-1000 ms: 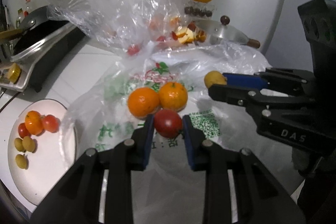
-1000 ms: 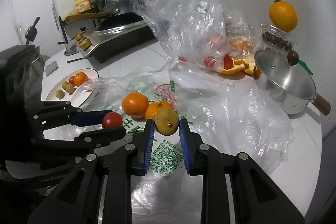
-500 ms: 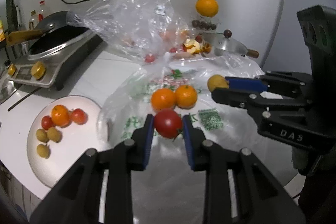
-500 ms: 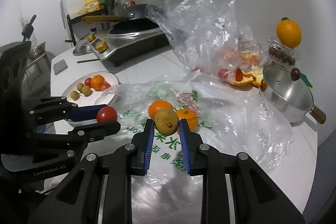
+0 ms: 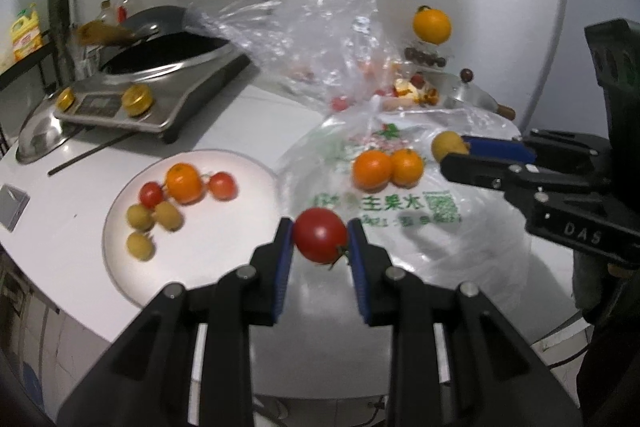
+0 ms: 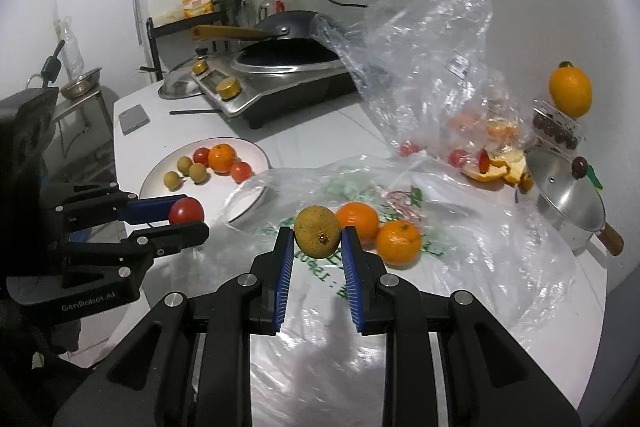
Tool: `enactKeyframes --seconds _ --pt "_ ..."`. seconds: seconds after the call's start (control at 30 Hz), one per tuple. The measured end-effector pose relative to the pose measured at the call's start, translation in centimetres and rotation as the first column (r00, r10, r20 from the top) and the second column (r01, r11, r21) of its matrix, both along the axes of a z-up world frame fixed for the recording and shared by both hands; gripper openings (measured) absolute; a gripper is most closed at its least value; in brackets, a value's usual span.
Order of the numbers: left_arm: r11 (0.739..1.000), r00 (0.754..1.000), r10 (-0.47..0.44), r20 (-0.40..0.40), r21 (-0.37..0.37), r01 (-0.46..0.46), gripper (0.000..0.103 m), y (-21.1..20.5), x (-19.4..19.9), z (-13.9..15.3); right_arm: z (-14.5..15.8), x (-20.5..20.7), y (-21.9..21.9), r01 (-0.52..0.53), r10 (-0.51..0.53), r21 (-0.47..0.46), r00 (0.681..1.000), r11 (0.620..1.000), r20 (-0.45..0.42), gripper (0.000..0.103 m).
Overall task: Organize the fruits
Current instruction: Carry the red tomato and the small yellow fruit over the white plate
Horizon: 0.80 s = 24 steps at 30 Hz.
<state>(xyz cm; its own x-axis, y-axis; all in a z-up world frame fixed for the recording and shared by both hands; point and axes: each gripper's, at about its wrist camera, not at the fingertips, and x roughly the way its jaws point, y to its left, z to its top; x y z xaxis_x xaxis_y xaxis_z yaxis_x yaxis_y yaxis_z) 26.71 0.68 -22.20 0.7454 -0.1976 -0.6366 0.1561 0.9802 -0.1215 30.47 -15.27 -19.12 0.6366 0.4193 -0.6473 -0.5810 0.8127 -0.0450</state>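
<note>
Here, "DAS" on right claw (image 5: 454, 151), perhaps.

A home kitchen. An induction cooker (image 6: 280, 87) with a wok (image 6: 288, 23) sits on the tabletop (image 6: 304, 131). Oil bottle (image 6: 197, 1) and lidded pot (image 6: 568, 203) nearby.

Red tomato (image 5: 320, 235); yellow-brown fruit (image 6: 317, 231); 2 orange tangerines (image 5: 387, 167); white plate (image 5: 244, 215); green-printed clear plastic bag (image 5: 404, 205).

Close wrist views — shared plate (image 5: 120, 223).
</note>
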Motion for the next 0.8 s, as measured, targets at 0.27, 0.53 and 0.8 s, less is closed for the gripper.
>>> enactKeyframes --seconds 0.27,0.53,0.8 --pt "0.999 0.999 0.047 -0.007 -0.009 -0.047 0.028 3.2 -1.0 -0.9 0.0 -0.7 2.9 -0.039 0.039 -0.022 0.999 0.999 0.002 0.026" --pt "0.996 0.996 0.087 -0.019 -0.010 -0.087 0.028 5.7 -0.8 -2.2 -0.5 -0.8 5.3 -0.063 0.062 -0.046 0.998 0.997 -0.009 0.026" --pt "0.996 0.994 0.094 -0.048 0.001 -0.094 0.028 6.7 0.2 -3.8 -1.3 -0.2 7.0 -0.079 0.077 -0.059 0.997 0.995 -0.027 0.026"
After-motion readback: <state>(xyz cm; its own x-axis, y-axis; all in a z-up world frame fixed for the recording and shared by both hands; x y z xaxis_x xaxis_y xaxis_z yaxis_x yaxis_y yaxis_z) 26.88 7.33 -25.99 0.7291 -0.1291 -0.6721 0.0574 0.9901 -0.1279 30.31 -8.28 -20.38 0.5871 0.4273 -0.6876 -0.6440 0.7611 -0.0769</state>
